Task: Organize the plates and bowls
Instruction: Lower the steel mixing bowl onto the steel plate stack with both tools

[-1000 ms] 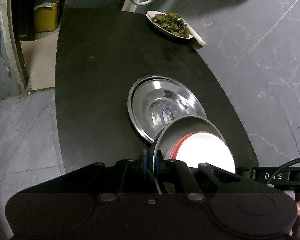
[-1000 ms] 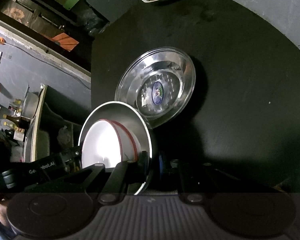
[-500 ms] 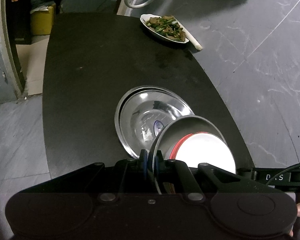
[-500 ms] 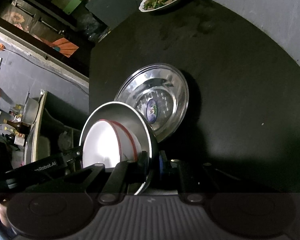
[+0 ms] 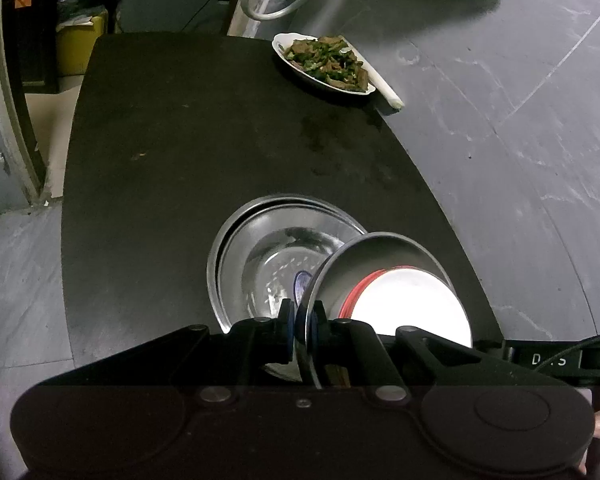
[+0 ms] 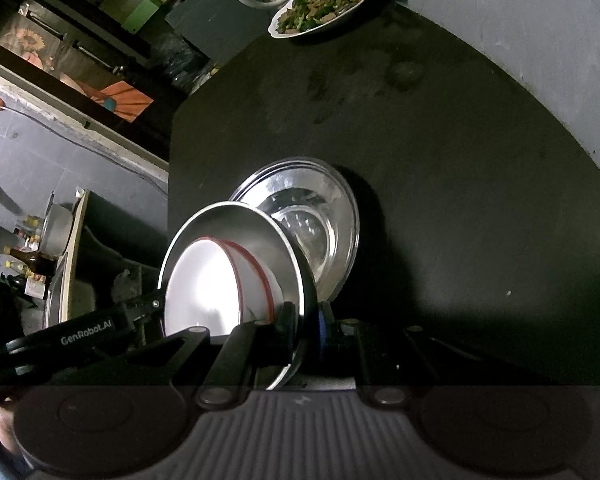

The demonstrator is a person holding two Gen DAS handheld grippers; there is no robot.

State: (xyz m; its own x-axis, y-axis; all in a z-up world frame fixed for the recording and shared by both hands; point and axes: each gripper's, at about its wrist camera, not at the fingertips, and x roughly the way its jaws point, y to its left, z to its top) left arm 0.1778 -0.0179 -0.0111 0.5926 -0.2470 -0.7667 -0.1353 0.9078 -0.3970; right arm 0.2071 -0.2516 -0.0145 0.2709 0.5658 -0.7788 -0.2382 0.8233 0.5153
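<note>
Change: our left gripper (image 5: 302, 320) and right gripper (image 6: 306, 326), both clamped on the steel bowl (image 5: 384, 264), have carried it nearer the plates (image 5: 260, 240) | Meaning: stacking seems imminent

left gripper (image 5: 303, 322) is matte black with blue pads, round screws, white lettering on the neighbouring arm; right gripper (image 6: 306, 326) has a ribbed grey housing.
</note>
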